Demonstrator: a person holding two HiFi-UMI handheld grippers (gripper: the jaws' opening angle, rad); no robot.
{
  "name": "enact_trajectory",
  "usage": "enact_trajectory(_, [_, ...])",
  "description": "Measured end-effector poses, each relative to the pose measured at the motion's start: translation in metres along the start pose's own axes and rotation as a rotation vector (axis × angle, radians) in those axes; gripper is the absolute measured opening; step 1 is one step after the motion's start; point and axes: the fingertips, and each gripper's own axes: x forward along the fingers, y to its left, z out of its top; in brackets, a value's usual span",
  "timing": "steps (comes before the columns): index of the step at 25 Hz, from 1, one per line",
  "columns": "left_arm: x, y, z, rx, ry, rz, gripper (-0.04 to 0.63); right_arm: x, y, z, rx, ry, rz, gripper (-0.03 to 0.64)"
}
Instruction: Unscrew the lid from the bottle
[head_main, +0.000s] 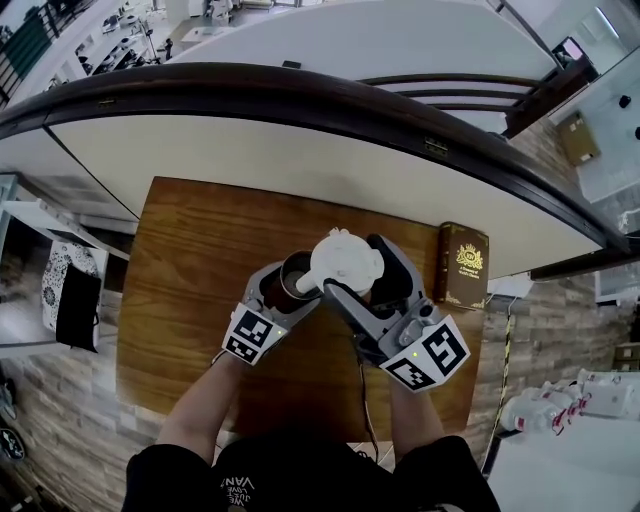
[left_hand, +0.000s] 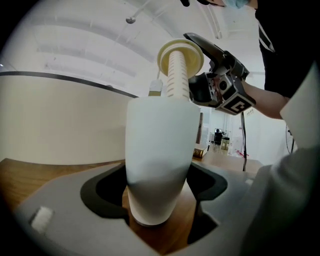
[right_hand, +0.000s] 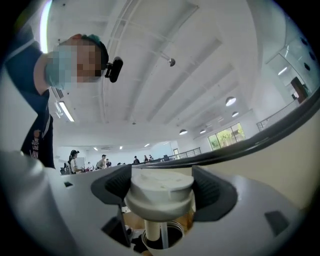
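A white bottle (left_hand: 160, 165) stands on the wooden table (head_main: 200, 250), and my left gripper (left_hand: 161, 200) is shut on its lower body. In the head view its open dark mouth (head_main: 297, 274) shows beside my left gripper (head_main: 288, 290). The white lid (head_main: 345, 261) is off the bottle and held just above it, with my right gripper (head_main: 352, 272) shut on it. A ribbed cream stem (left_hand: 176, 77) hangs from the lid (left_hand: 180, 56) down towards the bottle. In the right gripper view the lid (right_hand: 160, 192) sits between the jaws of my right gripper (right_hand: 161, 196), above the bottle's mouth (right_hand: 161, 241).
A dark book with a gold crest (head_main: 462, 265) lies on the table's right part. A curved dark rail (head_main: 300, 95) and a pale wall run behind the table. A floor with a cable (head_main: 505, 350) lies to the right.
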Motion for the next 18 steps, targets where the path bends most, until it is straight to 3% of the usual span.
enact_trajectory(11, [0.002,0.000,-0.002,-0.011,0.027,-0.015,0.376,-0.036,0.008,0.060,-0.083,-0.098,-0.117,0.345])
enact_trajectory(18, [-0.004,0.003,0.003,0.023,0.065,-0.007,0.376,-0.064,0.019,0.065,-0.087,-0.096,-0.175,0.345])
